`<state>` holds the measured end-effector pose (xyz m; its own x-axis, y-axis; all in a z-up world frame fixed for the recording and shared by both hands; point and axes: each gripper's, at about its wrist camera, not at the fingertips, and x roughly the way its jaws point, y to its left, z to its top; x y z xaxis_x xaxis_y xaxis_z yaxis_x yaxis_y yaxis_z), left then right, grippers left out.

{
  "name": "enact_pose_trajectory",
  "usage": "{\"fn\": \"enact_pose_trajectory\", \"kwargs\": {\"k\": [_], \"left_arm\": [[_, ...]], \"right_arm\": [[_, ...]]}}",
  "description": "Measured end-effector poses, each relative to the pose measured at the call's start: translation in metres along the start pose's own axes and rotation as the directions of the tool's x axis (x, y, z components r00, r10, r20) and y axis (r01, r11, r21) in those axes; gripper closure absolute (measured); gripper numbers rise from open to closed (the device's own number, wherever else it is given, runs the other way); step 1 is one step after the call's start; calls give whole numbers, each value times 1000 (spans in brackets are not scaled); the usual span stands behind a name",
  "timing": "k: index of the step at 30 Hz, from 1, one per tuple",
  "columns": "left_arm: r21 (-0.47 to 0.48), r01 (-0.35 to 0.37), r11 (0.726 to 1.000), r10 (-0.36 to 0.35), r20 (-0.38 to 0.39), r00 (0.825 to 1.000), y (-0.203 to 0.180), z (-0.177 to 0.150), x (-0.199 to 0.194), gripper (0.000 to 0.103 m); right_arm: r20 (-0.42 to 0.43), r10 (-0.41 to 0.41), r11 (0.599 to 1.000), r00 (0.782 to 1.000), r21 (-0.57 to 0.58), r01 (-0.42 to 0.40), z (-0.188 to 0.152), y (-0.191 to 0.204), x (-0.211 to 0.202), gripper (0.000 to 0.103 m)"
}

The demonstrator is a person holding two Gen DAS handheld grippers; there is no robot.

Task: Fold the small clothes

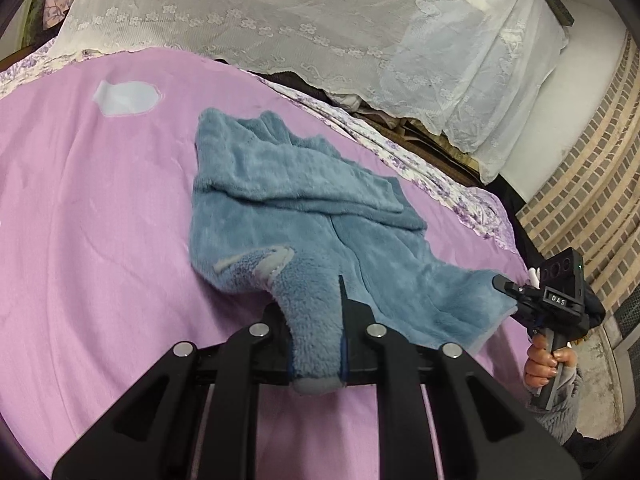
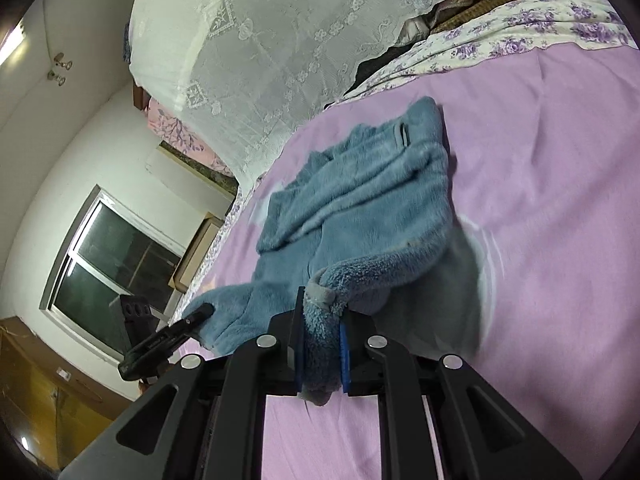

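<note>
A blue fleece garment (image 1: 280, 184) lies partly folded on a pink bedspread (image 1: 80, 240). My left gripper (image 1: 312, 308) is shut on one near corner of it, where grey trim bunches between the jaws, and that corner is lifted off the bed. The right gripper (image 1: 514, 290), held by a hand (image 1: 546, 364), grips the garment's other near corner at the right. In the right wrist view the right gripper (image 2: 322, 314) is shut on a grey-edged fold of the garment (image 2: 360, 200). The left gripper (image 2: 196, 316) shows at the left, on the other corner.
A white lace cover (image 1: 320, 20) drapes over a pile behind the bed. A floral sheet edge (image 1: 440, 176) borders the bedspread. A brick-patterned wall (image 1: 580, 184) stands at the right. A window (image 2: 120, 264) and wooden furniture (image 2: 40, 400) show in the right wrist view.
</note>
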<state>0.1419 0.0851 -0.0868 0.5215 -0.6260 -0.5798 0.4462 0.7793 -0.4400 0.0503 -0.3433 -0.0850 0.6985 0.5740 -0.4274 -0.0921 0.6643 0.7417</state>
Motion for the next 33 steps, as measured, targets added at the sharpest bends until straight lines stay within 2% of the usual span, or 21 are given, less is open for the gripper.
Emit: {"fn": "enact_pose_trajectory", "kwargs": {"k": [14,33], "left_arm": [[-18,-33,999,33,15,999,12,66,32,89],[-47,-93,995,93,-1,996,39,145,90,89]], "right_arm": [[26,-17,1000,1000,1,17,67,6,33,90],[34,-43,997,998,73,41,146,-22,98,90]]}}
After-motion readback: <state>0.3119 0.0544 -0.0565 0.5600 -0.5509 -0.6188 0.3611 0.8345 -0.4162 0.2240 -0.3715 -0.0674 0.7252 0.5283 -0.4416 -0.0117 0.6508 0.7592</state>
